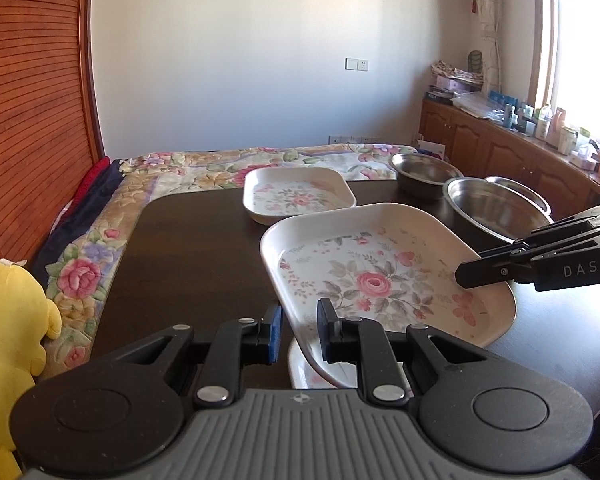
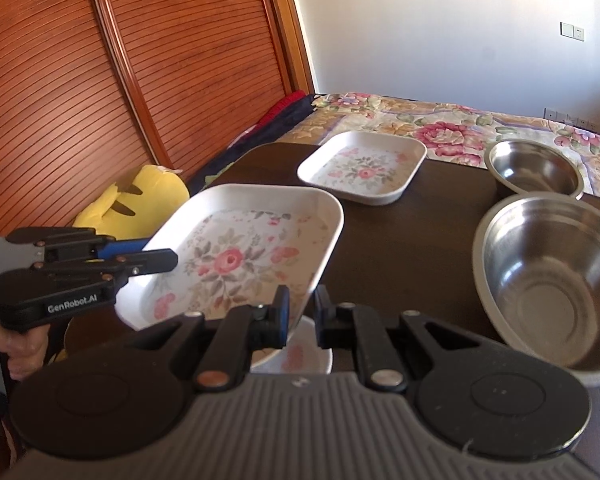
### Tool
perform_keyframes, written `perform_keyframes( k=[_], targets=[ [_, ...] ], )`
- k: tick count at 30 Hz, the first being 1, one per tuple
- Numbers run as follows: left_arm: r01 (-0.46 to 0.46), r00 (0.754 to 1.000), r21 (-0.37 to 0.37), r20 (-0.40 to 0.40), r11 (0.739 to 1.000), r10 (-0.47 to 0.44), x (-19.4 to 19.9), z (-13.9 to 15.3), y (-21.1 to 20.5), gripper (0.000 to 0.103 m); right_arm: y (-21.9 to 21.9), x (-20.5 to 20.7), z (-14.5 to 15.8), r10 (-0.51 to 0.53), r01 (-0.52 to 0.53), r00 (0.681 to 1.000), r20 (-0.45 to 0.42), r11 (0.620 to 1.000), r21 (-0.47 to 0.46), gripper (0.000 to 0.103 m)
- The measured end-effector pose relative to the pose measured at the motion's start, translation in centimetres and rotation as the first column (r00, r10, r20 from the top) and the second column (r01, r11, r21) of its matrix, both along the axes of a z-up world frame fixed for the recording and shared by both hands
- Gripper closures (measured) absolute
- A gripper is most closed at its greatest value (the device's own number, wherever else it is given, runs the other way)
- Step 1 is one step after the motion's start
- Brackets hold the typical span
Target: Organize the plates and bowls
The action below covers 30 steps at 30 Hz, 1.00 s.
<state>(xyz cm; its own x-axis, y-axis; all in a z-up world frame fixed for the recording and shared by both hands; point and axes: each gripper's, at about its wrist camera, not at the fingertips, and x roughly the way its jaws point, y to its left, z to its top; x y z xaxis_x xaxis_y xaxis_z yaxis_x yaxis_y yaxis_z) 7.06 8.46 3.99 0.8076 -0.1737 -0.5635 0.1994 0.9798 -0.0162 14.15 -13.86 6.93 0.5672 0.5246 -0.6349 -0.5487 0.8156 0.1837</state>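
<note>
A white square plate point(image 1: 372, 280) point(image 2: 240, 256) with a pink rose print hangs tilted above the dark table point(image 1: 188, 248) point(image 2: 400, 232). My left gripper point(image 1: 300, 316) point(image 2: 160, 252) is shut on its left rim. On the opposite rim my right gripper point(image 1: 466, 276) point(image 2: 302, 300) is shut too. Directly under the held plate lies another floral plate point(image 1: 312, 372) point(image 2: 300, 356), mostly hidden. A third floral plate point(image 1: 298, 196) point(image 2: 364, 168) rests farther back on the table. Steel bowls stand to the right: a far one point(image 1: 424, 168) point(image 2: 536, 168) and a near one point(image 1: 496, 208) point(image 2: 548, 272).
Another steel rim point(image 1: 520, 188) shows behind the near bowl. A floral bedspread point(image 1: 204, 168) point(image 2: 440, 120) borders the table's far side. A yellow plush toy point(image 1: 8, 320) point(image 2: 148, 188) sits at the left by the louvred wooden door point(image 2: 140, 60). A cluttered cabinet point(image 1: 500, 148) lines the right wall.
</note>
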Motion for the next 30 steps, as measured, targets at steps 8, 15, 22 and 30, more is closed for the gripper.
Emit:
perform_keyframes(
  k=[8, 15, 22, 30],
  targets=[
    [0.005, 1.0, -0.003, -0.021, 1.0, -0.005, -1.5, -1.4, -0.6, 0.083, -0.9, -1.9, -1.3, 0.011, -0.011, 1.0, -0.022, 1.0, -0.005, 0.089],
    [0.006, 0.999, -0.012, -0.036, 1.0, -0.006, -2.5, -2.1, -0.5, 0.083, -1.0, -2.8, -2.2, 0.022, -0.023, 0.999, -0.036, 1.0, -0.006, 0.088],
    [0.001, 0.999, -0.012, -0.046, 1.0, -0.001, -3.0, -2.6, -0.4, 0.083, -1.0, -3.2, -2.2, 0.036, -0.036, 0.999, -0.028, 0.999, -0.012, 0.088],
    [0.009, 0.998, -0.01, -0.063, 1.0, -0.009, -2.8, -3.1, -0.5, 0.083, -1.0, -3.7, -2.5, 0.045, -0.046, 0.999, -0.023, 0.999, -0.029, 0.088]
  ],
)
